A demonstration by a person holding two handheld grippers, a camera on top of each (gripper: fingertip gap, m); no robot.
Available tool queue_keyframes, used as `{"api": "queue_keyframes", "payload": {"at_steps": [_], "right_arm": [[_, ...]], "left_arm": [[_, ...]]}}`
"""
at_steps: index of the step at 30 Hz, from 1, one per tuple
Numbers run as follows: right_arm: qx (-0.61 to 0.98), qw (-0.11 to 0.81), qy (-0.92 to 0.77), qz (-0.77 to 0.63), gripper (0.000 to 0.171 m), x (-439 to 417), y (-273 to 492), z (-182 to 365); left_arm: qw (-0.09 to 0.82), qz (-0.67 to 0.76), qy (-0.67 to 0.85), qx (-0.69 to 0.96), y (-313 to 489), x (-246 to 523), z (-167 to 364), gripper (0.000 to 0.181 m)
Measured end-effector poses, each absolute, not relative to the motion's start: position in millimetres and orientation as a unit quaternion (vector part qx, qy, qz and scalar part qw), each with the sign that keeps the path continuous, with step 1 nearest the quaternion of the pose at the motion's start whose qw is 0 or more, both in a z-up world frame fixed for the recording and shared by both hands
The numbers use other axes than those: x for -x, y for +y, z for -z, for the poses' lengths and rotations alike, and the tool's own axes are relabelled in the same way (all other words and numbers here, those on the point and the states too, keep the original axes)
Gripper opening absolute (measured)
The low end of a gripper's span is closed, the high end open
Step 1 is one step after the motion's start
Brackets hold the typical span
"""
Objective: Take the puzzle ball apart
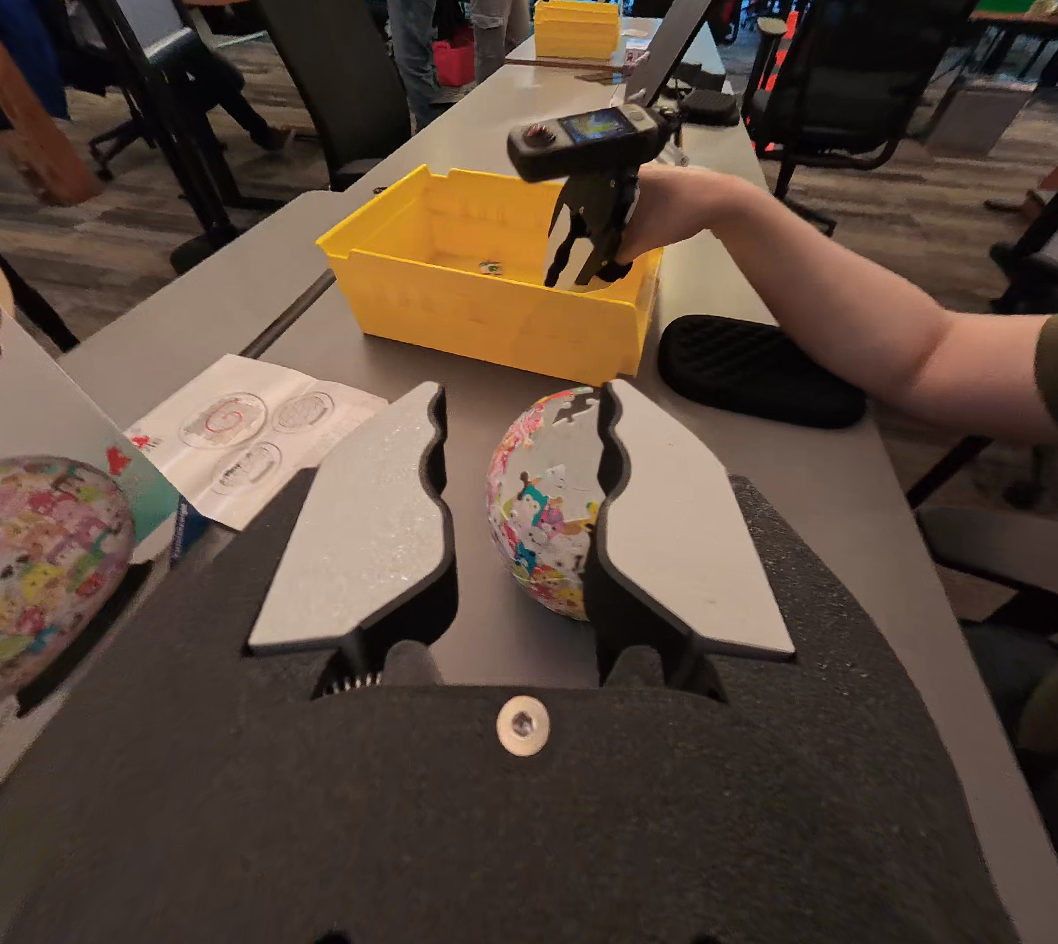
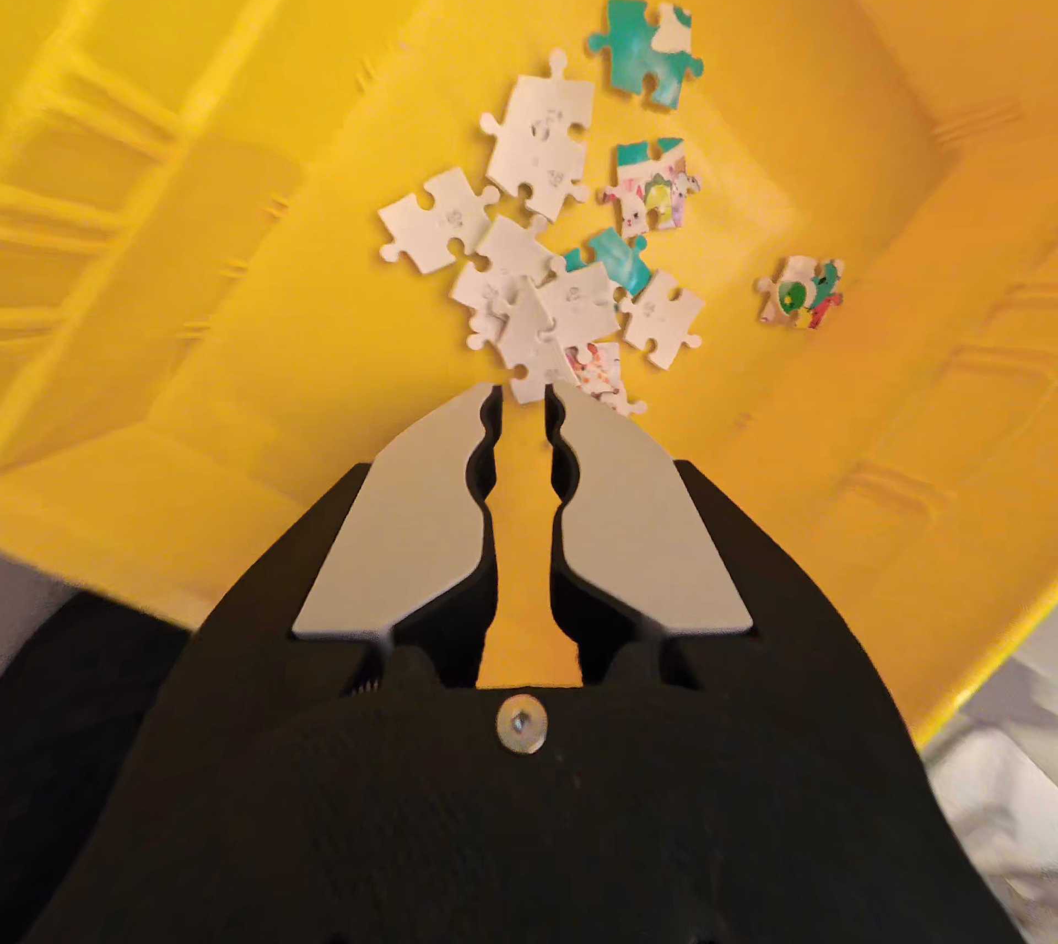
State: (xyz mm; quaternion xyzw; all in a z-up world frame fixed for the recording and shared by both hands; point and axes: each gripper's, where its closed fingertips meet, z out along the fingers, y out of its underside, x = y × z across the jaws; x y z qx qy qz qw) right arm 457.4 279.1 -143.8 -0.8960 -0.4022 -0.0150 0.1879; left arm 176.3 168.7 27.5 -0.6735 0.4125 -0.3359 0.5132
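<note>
**Ball on the tabletop, loose pieces in the bin**

The ball sits on the grey tabletop, a jagged gap in its top where pieces are out. The left tongs gape wide around it: the right-hand finger covers the ball's edge, contact unclear, while the other finger stands well clear. Nothing gripped.

Beyond it, the yellow bin. The right tongs are down inside, tips parted by a narrow gap, empty. Just past the tips lies a heap of pieces, mostly white side up, a few showing teal and cartoon colours, and one colourful piece alone to the right.

Left of the ball, a folded leaflet. Right of the bin, a black pad.
</note>
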Motion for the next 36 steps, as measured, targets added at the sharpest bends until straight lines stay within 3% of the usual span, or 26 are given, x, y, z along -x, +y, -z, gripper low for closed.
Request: {"api": "queue_keyframes", "payload": {"at_steps": [3,8,10,14,16,21,27,36], "right_arm": [[0.885,0.261,-0.382,-0.056,0.015,-446,276,106],[0.717,0.464,-0.485,-0.187,0.027,-342,248,-28],[0.667,0.439,-0.558,-0.223,0.03,-297,216,-47],[0.594,0.322,-0.696,-0.243,0.025,-248,168,-25],[0.522,0.338,-0.734,-0.275,0.023,-223,153,-14],[0.439,0.39,-0.784,-0.199,0.023,-191,155,16],[0.397,0.404,-0.815,-0.124,0.021,-178,152,37],[0.401,0.4,-0.819,-0.091,0.008,-173,162,53]], "left_arm": [[0.492,0.339,0.394,0.699,168,-166,-27,0.057],[0.483,0.344,0.365,0.717,166,-154,-38,0.056],[0.463,0.342,0.35,0.739,167,-154,-28,0.051],[0.411,0.299,0.342,0.79,166,-149,9,0.051],[0.401,0.291,0.352,0.794,162,-147,17,0.055],[0.372,0.363,0.389,0.761,146,-153,26,0.058],[0.306,0.445,0.424,0.727,137,-167,56,0.081],[0.337,0.452,0.438,0.7,141,-183,58,0.085]]}}
